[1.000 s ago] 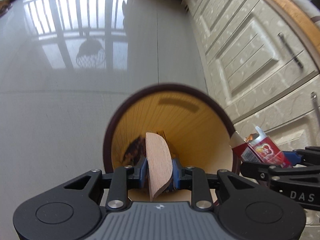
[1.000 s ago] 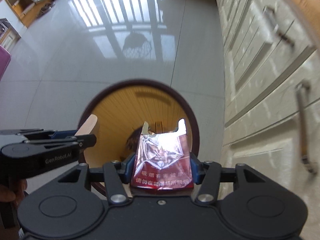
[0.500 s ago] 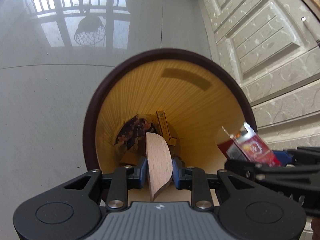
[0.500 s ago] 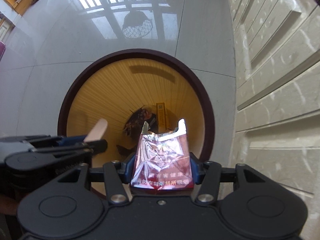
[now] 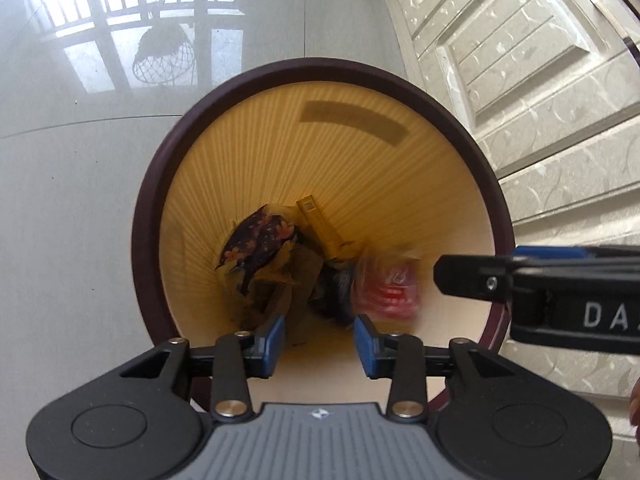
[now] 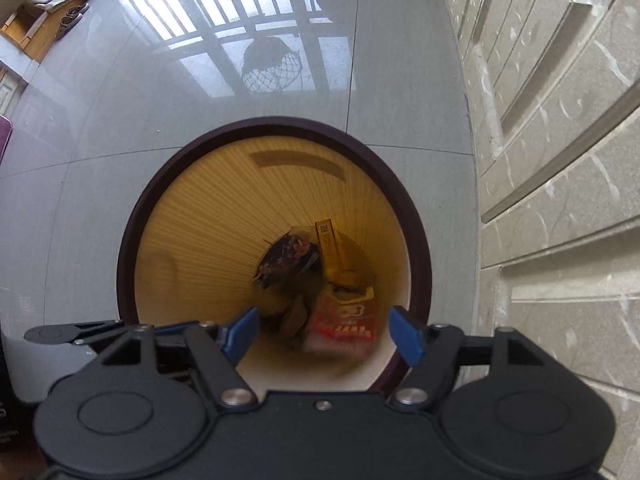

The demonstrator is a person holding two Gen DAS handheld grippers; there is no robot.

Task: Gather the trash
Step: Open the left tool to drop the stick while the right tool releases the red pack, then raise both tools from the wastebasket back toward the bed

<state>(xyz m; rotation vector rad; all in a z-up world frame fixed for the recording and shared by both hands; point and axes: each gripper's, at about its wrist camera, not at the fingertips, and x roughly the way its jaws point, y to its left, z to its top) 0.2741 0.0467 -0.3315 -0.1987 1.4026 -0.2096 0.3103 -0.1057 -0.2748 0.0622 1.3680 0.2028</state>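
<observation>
Your left wrist camera is looking steeply down along the left tongs [image 5: 320, 340] into the mouth of the waste bin [image 5: 148, 216], sitting close above its rim, with the cabinet doors [image 5: 520, 60] running along the right edge and the right tongs [image 5: 472, 278] reaching in from that side. Your right wrist camera is facing the same way from just beside it, over the right tongs [image 6: 322, 334]. Both views are sharing the bin [image 6: 128, 252], the litter at its bottom and the glossy floor [image 6: 160, 120] beyond.
</observation>
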